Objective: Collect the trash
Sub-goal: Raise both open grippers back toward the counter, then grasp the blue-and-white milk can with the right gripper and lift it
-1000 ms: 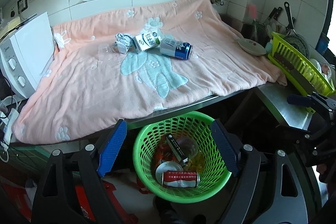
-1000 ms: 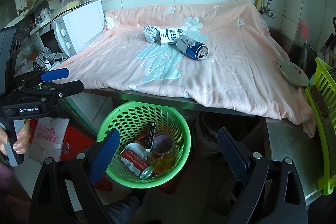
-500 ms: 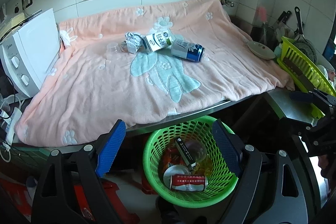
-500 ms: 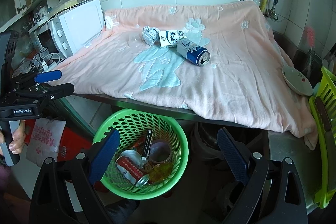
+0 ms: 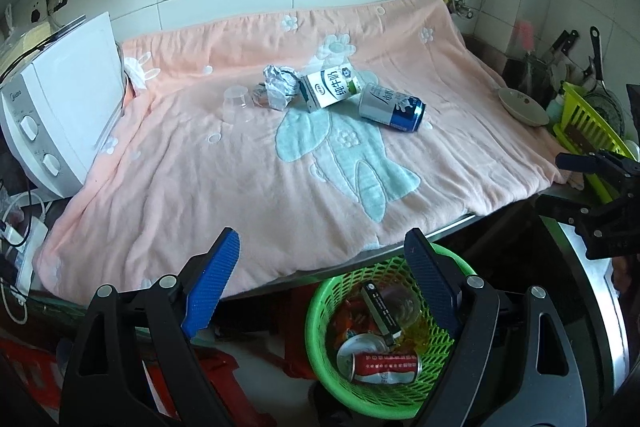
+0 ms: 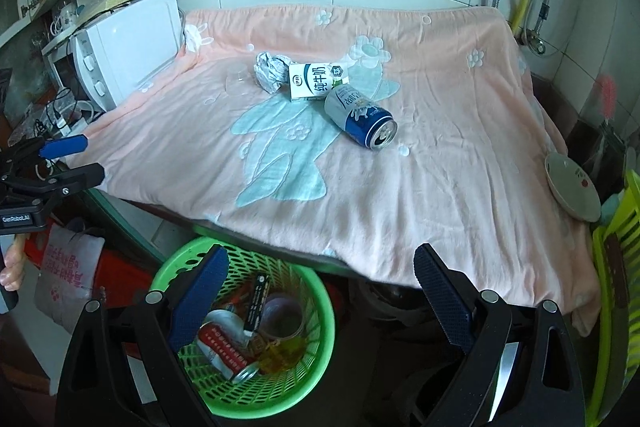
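Observation:
On the pink blanket (image 5: 248,171) lie a milk carton (image 5: 329,87), a blue-and-silver can (image 5: 390,107), a crumpled foil ball (image 5: 280,87) and a clear plastic cup (image 5: 236,103); the same carton (image 6: 318,81), can (image 6: 360,115), foil (image 6: 270,71) and cup (image 6: 237,79) show in the right wrist view. A green basket (image 5: 320,311) (image 6: 320,311) under the counter edge holds a red can (image 5: 384,367) and other trash. My left gripper (image 5: 324,287) hangs open and empty over the counter edge. My right gripper (image 6: 320,303) is open and empty above the basket.
A white microwave (image 5: 60,115) stands at the blanket's left edge. At the right are a shallow dish (image 5: 522,105) and a yellow-green dish rack (image 5: 588,131). Cables and a power strip (image 5: 24,243) lie at the left. A red stool (image 5: 48,383) stands on the floor.
Both grippers have moved forward toward the counter, so the blanket and its trash look nearer and the basket has slid lower in each view. Both sets of jaws stay wide apart.

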A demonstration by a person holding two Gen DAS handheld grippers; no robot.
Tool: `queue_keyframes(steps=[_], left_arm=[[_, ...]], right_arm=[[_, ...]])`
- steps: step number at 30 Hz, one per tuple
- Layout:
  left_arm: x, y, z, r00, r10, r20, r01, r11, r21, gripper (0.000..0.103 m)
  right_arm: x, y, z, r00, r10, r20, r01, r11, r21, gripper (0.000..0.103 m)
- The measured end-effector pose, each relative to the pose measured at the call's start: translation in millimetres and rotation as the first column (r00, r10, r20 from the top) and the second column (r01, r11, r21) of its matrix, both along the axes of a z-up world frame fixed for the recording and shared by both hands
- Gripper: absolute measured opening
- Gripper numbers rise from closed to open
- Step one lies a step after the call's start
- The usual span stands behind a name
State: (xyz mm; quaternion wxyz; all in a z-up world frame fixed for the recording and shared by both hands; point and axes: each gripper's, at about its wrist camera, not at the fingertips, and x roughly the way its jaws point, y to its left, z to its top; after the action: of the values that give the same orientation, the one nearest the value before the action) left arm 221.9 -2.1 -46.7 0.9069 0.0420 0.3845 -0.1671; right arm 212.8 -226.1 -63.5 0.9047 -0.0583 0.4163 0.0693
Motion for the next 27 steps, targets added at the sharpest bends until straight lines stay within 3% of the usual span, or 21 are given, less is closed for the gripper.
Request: queue_keyframes(steps=[17, 27], left_arm=[[96.7, 32.1, -14.7, 0.999, 0.025, -0.037, -0.025, 0.999, 0.023, 0.083], [146.1, 49.2, -21.4, 0.999, 0.015, -0.044, -0.013, 0.999, 0.043, 0.083]], right_arm=[[153.1, 13.4, -22.6, 0.992, 0.061, -0.112, -0.078, 0.984, -0.160, 0.091], [240.6, 11.8, -60.0, 0.977, 0.044, -0.211, -0.093, 0.969, -0.230, 0.091]])
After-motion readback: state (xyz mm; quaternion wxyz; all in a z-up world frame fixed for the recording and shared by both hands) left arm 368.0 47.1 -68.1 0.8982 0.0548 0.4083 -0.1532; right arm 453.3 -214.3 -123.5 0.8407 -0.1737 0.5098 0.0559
